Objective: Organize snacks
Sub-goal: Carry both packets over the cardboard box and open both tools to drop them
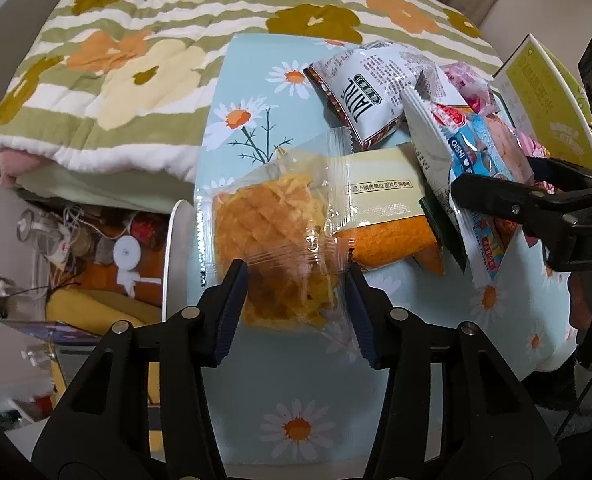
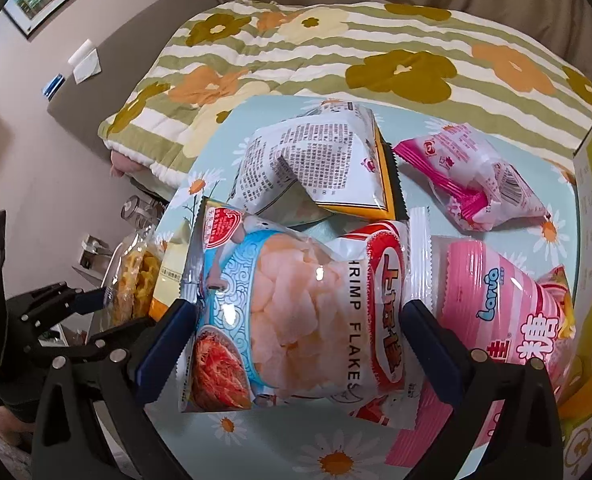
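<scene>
1. Left wrist view: 1 left gripper (image 1: 296, 276), 2 blue-padded fingers (image 1: 231, 300), set narrow. 1 clear bag of yellow lattice crisps (image 1: 271, 236) lies on the bench (image 1: 296, 420) (daisy-print cloth), its near end between the fingers. Both pads meet the clear wrapper; whether they press it, can't tell.
2. Same view, other snacks: 1 cream/orange pack (image 1: 388, 216) touching the crisps bag's right side, 1 white pack w/ dark red edge (image 1: 364, 92) behind, 1 shrimp flakes bag (image 1: 476, 160) at right, w/ the right gripper (image 1: 492, 200) over it. 1 flowered quilt (image 1: 135, 60) on the bed beyond.
3. Right wrist view: 1 right gripper (image 2: 300, 320), 2 fingers set wide, 1 either side of the shrimp flakes bag, pads against its edges. Squeezing or just touching: can't tell.
4. Same view, count: 1 pink-striped candy bag (image 2: 496, 292) just right of it, 1 small pink pack (image 2: 472, 176) further back, 1 white pack w/ print and yellow edge (image 2: 312, 168) behind. Crisps bag at far left, at the left gripper's tips.
</scene>
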A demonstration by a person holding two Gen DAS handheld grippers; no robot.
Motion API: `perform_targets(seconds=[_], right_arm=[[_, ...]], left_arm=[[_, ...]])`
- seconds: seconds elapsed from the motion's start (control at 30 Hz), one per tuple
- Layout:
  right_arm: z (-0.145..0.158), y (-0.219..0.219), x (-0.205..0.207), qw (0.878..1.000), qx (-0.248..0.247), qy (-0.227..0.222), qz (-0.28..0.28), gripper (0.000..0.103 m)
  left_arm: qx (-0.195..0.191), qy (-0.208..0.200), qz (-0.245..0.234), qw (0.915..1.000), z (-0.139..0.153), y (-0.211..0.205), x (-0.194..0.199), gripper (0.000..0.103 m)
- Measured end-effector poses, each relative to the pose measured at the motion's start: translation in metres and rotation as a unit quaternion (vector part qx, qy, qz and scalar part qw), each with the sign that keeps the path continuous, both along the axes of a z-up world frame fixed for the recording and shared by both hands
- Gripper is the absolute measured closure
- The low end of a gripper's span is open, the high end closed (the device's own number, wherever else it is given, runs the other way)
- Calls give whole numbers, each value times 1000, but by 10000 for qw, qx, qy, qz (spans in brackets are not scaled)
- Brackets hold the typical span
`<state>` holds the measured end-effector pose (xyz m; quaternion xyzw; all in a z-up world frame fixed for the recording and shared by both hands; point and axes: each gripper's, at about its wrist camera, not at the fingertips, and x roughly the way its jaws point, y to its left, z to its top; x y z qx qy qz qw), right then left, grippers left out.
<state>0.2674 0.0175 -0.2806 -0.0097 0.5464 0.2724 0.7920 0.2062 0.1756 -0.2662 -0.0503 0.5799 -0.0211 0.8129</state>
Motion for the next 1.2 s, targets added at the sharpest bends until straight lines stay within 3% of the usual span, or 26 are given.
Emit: perform_targets(seconds=[0.17, 0.3, 0.8, 1.0, 1.2], right_arm=[[4, -8, -5, 9998, 144, -61, -102, 22], [11, -12, -8, 9997, 168, -123, -125, 30], [49, -26, -25, 9965, 601, -385, -428, 32], [78, -34, -32, 9933, 736, -672, -583, 32], [121, -60, -39, 9857, 823, -1085, -995, 32]], left_arm=[[-80, -81, 67, 9999, 9, 7, -6, 64], [-135, -190, 87, 9997, 19, 11, -10, 66], [-514, -576, 21, 9970, 52, 15, -20, 72], [-629, -1006, -82, 9929, 88, 15, -23, 72], [-830, -1583, -482, 9827, 135, -2, -9, 75]])
